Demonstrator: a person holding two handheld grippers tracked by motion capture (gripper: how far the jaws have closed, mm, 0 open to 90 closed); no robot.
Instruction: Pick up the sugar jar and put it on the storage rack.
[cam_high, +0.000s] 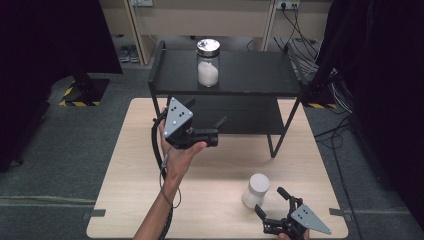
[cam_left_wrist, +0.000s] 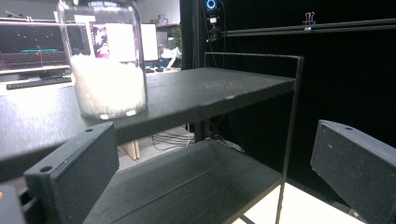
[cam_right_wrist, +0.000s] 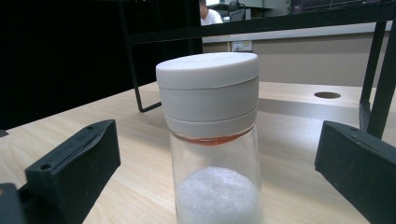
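Spanning most of the high view, a pale wood-grain table (cam_high: 135, 200) with a smooth matte top carries a black 2-tier shelf (cam_high: 250, 75) of thin straight metal legs and flat, faintly grainy boards. On the upper board stands a clear glass jar (cam_high: 208, 62), cylindrical with rounded shoulders and a shiny metal lid, about half full of coarse white crystals; in the left gripper view the same jar (cam_left_wrist: 108, 70) rises just beyond the left jaw. The left gripper (cam_high: 216, 132), blocky black plastic topped by a grey 3-cornered plate with dots, is held by a hand (cam_high: 181, 152) in front of the shelf's lower tier, its 2 jaws spread wide and holding nothing. Near the table's front right edge, the right gripper (cam_high: 272, 202) also gapes wide, empty, with a small shaker bottle (cam_high: 256, 190) just ahead of its tips. In the right gripper view that bottle (cam_right_wrist: 212, 140) sits upright between the jaws, apart from both: clear glass body, fine white granules inside, a thick smooth white ribbed cap.
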